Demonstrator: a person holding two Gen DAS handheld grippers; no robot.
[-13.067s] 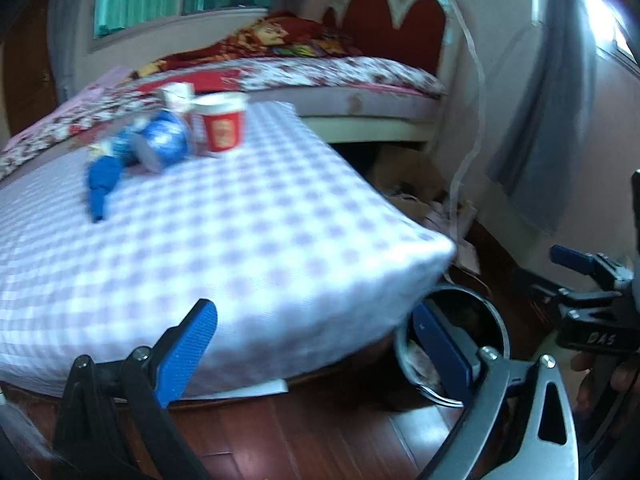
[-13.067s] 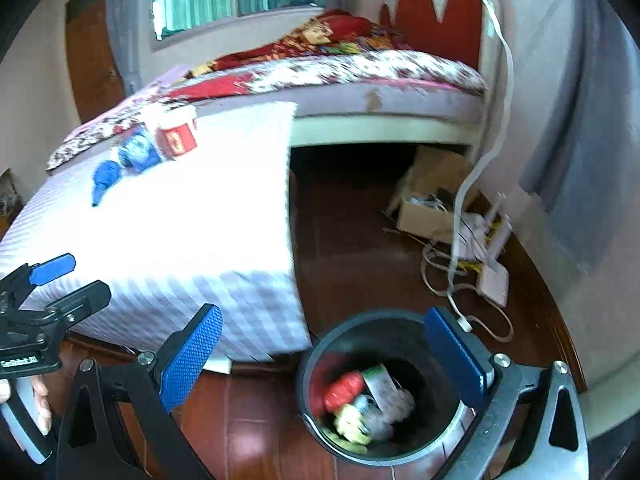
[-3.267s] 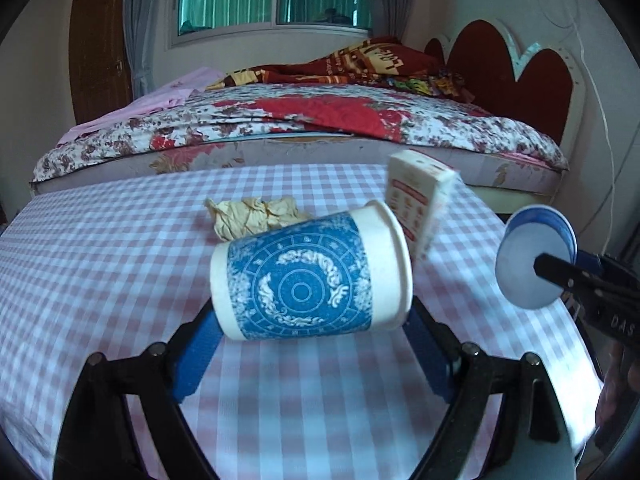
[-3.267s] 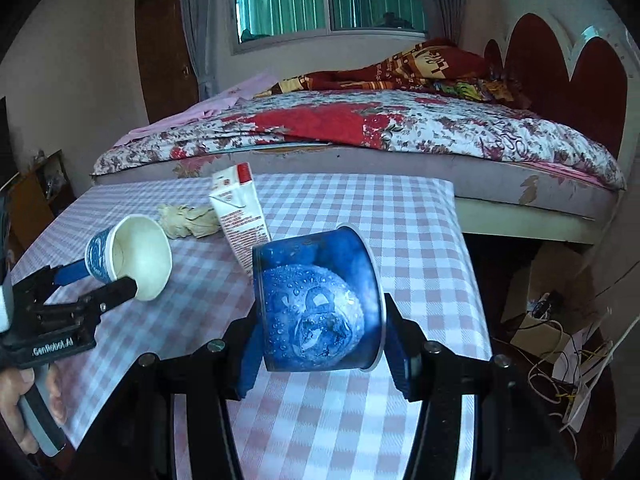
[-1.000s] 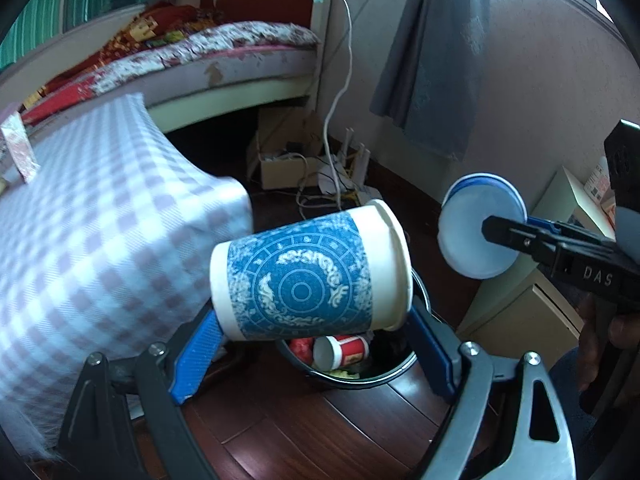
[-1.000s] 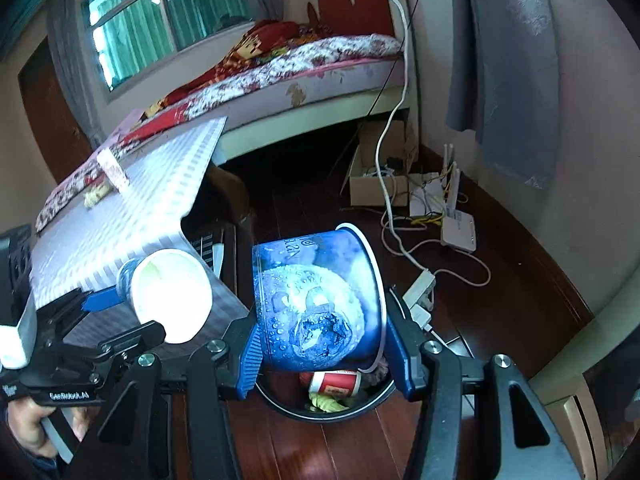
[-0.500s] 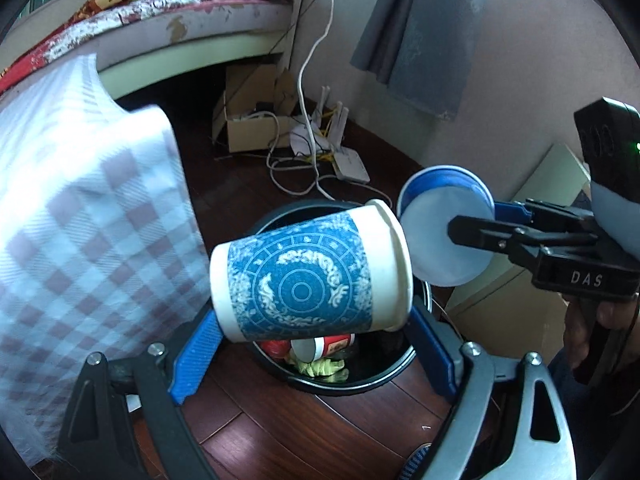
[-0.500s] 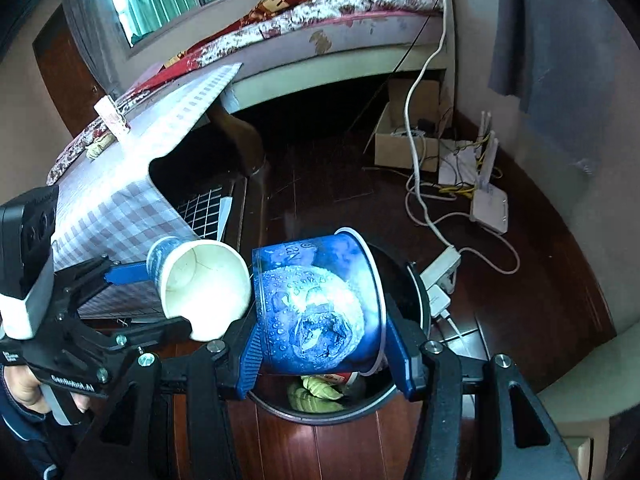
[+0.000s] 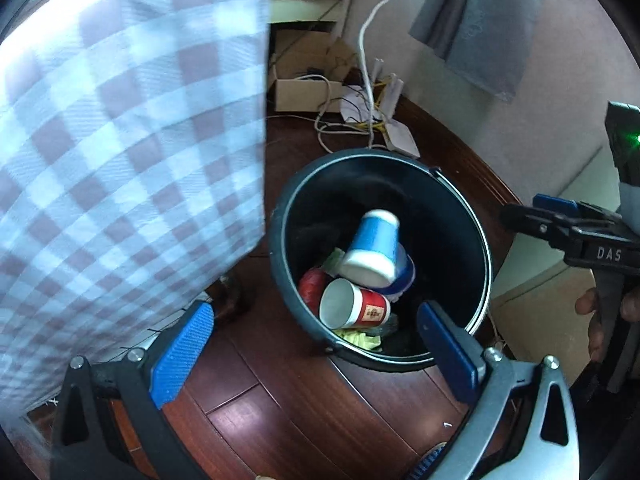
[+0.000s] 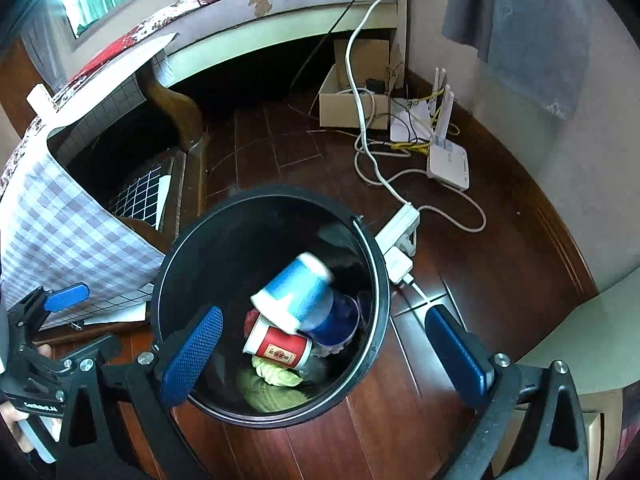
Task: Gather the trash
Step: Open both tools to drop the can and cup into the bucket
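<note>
A black trash bin [image 9: 280, 216] [image 10: 372, 256] stands on the wooden floor beside the table. Inside it a blue-and-white paper cup [image 9: 372, 246] [image 10: 294, 294] lies on top of a dark blue cup [image 10: 334, 322] [image 9: 406, 276], a red-and-white cup [image 9: 352, 308] [image 10: 278, 348] and green crumpled trash [image 10: 272, 376]. My left gripper [image 9: 316, 352] is open and empty, above the bin's near rim. My right gripper [image 10: 324, 354] is open and empty, over the bin. Each gripper also shows in the other's view, left one [image 10: 60, 300], right one [image 9: 560, 220].
The table with its purple checked cloth [image 9: 120, 140] [image 10: 52, 224] hangs right beside the bin. A cardboard box [image 10: 352, 108], cables, a power strip [image 10: 396, 232] and a white router [image 10: 448, 164] lie on the floor behind. A bed [image 10: 240, 4] stands at the back.
Both grippers have opened and let go of their cups. The patterned blue cup and the dark blue cup now lie in the bin. Both grippers have come closer over the bin.
</note>
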